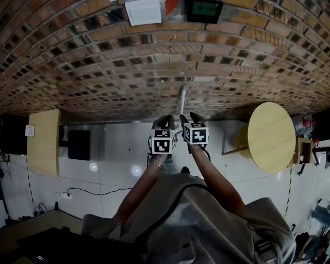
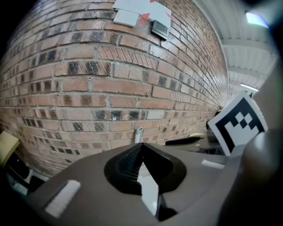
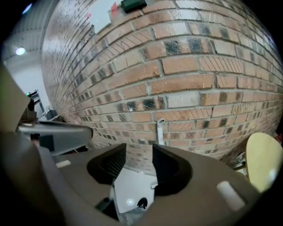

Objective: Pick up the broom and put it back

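Red-brown and orange across the brick wall point(image 1: 154, 62), dotted with charcoal bricks and laced with pale mortar, plus a white plate point(image 1: 143, 11) and a black box point(image 1: 204, 9) with a green face high on it. Glossy white on the floor tiles point(image 1: 124, 149) with thin dark seams, pale yellow wood on the round table point(image 1: 270, 136) and the cabinet point(image 1: 44, 142), off-white on the broom handle point(image 1: 182, 100) — plain grey on the garment point(image 1: 206, 216). Taupe-grey shells and black ribbed inner faces on the left gripper point(image 2: 140, 145) and right gripper point(image 3: 139, 150), each with a cube point(image 1: 161, 142) of black-and-white square markers.
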The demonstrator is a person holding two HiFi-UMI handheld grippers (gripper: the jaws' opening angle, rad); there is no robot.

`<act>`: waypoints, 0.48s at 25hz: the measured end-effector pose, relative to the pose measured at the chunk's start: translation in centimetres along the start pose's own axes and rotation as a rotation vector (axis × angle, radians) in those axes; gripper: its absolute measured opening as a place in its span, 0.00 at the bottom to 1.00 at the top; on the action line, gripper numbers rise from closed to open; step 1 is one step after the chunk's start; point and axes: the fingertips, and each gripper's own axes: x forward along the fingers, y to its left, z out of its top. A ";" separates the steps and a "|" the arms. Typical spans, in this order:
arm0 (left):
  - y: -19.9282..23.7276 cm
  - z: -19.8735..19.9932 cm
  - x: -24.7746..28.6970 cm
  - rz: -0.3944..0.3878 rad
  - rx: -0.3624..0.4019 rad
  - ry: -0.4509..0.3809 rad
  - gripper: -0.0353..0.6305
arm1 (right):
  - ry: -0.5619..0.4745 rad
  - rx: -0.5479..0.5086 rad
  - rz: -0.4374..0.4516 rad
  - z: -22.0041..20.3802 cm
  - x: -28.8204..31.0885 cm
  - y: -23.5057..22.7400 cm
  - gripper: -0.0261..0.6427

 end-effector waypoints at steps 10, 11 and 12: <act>-6.4 -6.9 -6.1 0.011 0.021 0.041 0.04 | -0.040 0.018 0.112 -4.3 -9.5 2.7 0.10; -6.4 -6.7 -6.4 0.008 0.026 0.033 0.04 | -0.049 0.014 0.121 -4.2 -10.0 3.3 0.10; -6.4 -6.4 -6.6 0.003 0.027 0.026 0.04 | -0.056 0.009 0.126 -4.1 -10.5 3.8 0.09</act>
